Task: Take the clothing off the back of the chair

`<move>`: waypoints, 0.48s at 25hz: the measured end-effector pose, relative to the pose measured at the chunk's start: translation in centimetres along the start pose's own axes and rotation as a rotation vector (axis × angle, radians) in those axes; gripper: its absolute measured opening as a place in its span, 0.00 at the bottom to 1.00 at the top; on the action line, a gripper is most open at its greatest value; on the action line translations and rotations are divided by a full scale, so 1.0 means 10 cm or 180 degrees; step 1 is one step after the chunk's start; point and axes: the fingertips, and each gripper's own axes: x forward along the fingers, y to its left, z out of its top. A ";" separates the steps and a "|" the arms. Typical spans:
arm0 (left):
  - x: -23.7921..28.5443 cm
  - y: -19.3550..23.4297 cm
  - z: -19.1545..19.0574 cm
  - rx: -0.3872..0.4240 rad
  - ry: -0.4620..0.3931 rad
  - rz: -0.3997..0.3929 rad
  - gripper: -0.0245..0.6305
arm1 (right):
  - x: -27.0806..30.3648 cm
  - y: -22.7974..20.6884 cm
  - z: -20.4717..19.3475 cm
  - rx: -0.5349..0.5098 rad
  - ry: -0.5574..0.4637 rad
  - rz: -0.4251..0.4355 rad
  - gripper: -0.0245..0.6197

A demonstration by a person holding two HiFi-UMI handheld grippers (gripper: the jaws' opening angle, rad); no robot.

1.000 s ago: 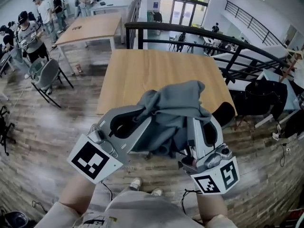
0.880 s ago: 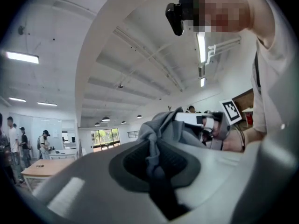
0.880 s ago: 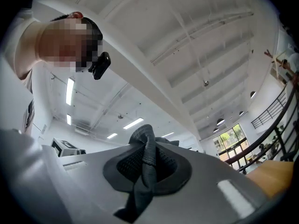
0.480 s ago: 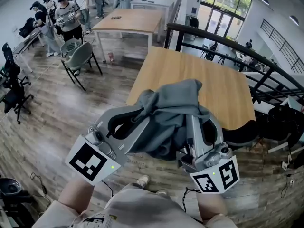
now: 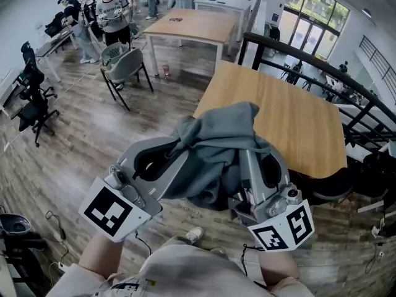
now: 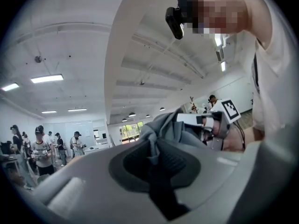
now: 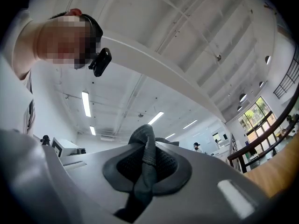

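The grey clothing (image 5: 218, 146) hangs bunched in the air between my two grippers, over the wooden floor beside a table. My left gripper (image 5: 180, 147) is shut on its left side; in the left gripper view a fold of grey cloth (image 6: 159, 133) is pinched between the dark pads. My right gripper (image 5: 258, 150) is shut on the right side, and in the right gripper view a ridge of cloth (image 7: 145, 153) stands between its pads. The right gripper (image 6: 211, 121) also shows in the left gripper view, behind the cloth. The chair that the clothing came from cannot be told.
A long wooden table (image 5: 291, 119) stands just ahead to the right, with a black railing (image 5: 309, 57) behind it. A dark chair (image 5: 329, 185) sits at its near right. Grey chairs (image 5: 122, 67), a second table (image 5: 192, 25) and several people (image 5: 111, 8) are at the far left.
Both grippers have swung left together with the clothing still held. The table now lies further right in the head view, and more of the floor and chairs shows at left.
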 end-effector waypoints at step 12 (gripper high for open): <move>-0.33 0.12 -0.47 -0.0160 0.0168 0.0297 0.10 | 0.10 0.19 -0.60 0.0195 0.0332 0.0134 0.08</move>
